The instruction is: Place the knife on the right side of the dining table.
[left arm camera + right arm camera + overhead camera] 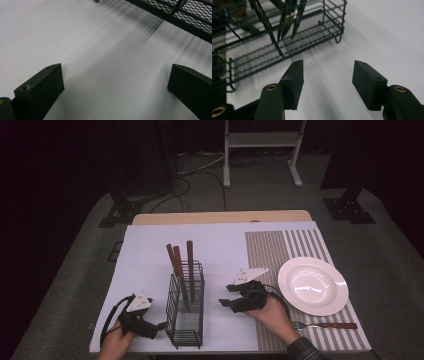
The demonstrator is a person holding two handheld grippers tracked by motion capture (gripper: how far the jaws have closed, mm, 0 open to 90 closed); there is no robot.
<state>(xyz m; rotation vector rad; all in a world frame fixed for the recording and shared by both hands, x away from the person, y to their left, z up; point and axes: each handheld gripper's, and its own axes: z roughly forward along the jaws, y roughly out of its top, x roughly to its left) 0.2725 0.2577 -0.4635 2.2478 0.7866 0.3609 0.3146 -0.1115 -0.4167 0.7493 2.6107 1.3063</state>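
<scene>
1. Near the front edge of the table (150,249), left of its middle, stands a black wire basket (185,305), upright on the white sheet.
2. Three brown-handled utensils (179,265) stand in the basket, handles up, leaning toward the back edge.
3. The right gripper (225,296) hangs just right of the basket, apart from it, with its jaws pointing at it. In the right gripper view (327,73) the jaws stand partly apart with nothing between them, only bare white sheet; the basket's corner lies beyond the tips.
4. The left gripper (161,325) sits at the front left corner, its tips just beside the basket's front end. In the left gripper view (115,82) the jaws gape wide over bare sheet and grip nothing; the basket's lower rim crosses the upper right corner.
5. A white plate (313,285) lies on the striped mat (270,255) near the right edge.
6. A fork (324,325) lies on the mat near the front right corner, in front of the plate.
</scene>
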